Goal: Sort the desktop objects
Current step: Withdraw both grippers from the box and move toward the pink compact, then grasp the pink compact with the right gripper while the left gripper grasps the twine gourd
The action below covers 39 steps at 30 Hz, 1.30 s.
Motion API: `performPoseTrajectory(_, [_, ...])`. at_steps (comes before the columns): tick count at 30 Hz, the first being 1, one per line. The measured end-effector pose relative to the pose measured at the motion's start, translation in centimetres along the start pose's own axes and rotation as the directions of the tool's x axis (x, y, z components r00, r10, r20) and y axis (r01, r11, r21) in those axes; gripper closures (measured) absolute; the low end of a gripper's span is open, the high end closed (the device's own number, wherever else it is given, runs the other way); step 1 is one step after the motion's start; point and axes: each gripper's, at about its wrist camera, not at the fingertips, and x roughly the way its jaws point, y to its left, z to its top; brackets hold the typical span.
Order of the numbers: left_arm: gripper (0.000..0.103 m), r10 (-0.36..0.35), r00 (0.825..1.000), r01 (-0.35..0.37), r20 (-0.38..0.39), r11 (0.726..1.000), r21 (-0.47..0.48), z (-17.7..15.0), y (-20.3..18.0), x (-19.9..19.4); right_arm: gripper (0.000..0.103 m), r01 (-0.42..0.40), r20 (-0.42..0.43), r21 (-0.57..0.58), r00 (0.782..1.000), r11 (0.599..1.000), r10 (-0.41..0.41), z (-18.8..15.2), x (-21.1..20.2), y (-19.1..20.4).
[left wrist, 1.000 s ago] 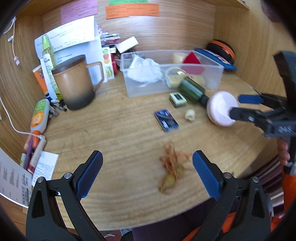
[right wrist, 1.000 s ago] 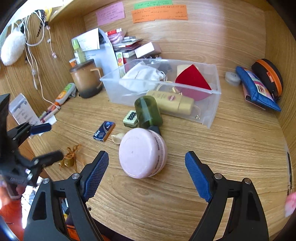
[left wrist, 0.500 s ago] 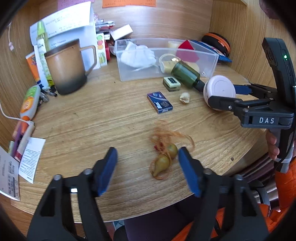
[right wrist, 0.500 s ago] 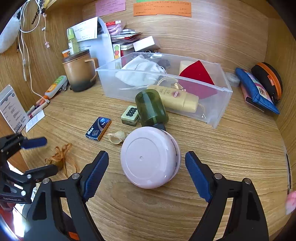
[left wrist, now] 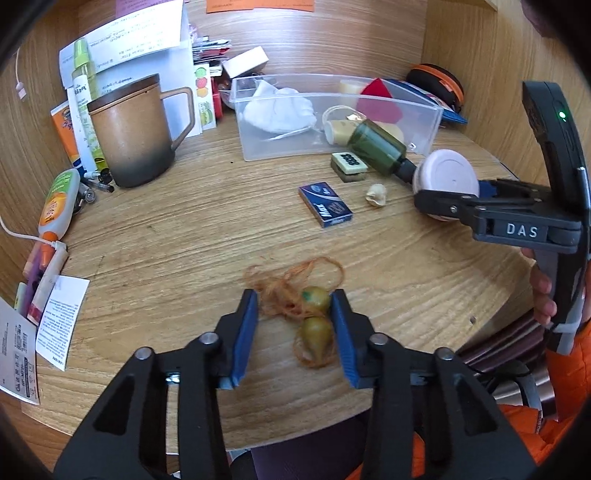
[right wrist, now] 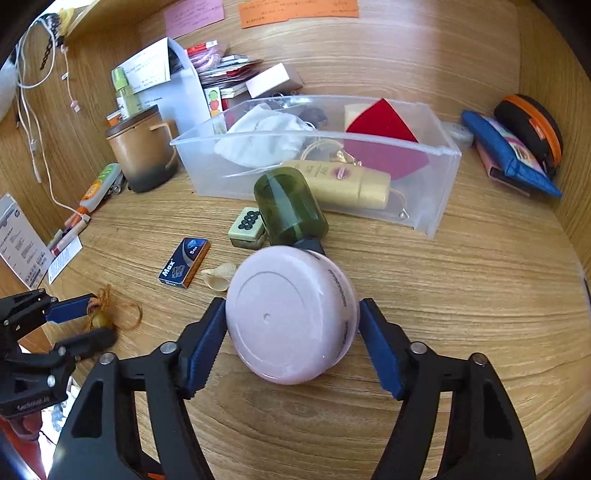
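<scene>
Both wrist cameras sit low and close over the wooden desk (left wrist: 155, 251), facing its back wall; both frames share the clear bin (left wrist: 332, 147) (right wrist: 436, 184) at upper centre

The light wooden bench (right wrist: 461, 295) shows matt, streaked grain. The round pale pink plastic jar (right wrist: 291, 317) looks smooth with a soft sheen. The clear plastic bin (right wrist: 436, 192) is glossy; the brown ceramic mug (left wrist: 129, 136) looks matt.

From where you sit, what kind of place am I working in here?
Most likely a personal study or office desk nook: a wooden desk walled by wood panels, a brown mug, pinned sticky notes, and a clear storage bin of odds and ends.
</scene>
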Motion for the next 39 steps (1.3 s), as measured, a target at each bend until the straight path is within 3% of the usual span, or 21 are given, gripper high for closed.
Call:
performPoseTrajectory(4, [0.082,0.023,1.0,-0.022,0.008,1.0,-0.008,0.0,0.4,0.0,0.042,-0.005,0.002,0.008,1.0,1.0,0.005,-0.1,0.0,-0.1])
performPoseTrajectory(17, [0.083,0.02,0.999,-0.017,0.028,0.997,-0.072,1.3,1.5,-0.1,0.042,-0.047,0.076,0.003,0.996,0.999,0.047,1.4,-2.7,0.1])
performPoseTrajectory(27, [0.083,0.011,0.991,-0.003,0.132,0.998,-0.063,5.5,1.5,-2.1,0.042,-0.058,0.137,-0.017,0.989,0.998,0.06,3.2,-5.3,-0.2])
performPoseTrajectory(34, [0.083,0.017,0.981,-0.011,0.191,0.999,-0.032,8.7,1.4,-3.3,0.042,-0.02,0.183,-0.046,0.983,0.999,0.029,5.1,-6.5,-1.1])
performPoseTrajectory(39, [0.083,0.06,0.973,-0.056,0.223,0.998,-0.023,11.1,1.7,-3.7,0.042,-0.003,0.201,-0.07,0.979,0.998,0.017,7.0,-6.8,-1.8])
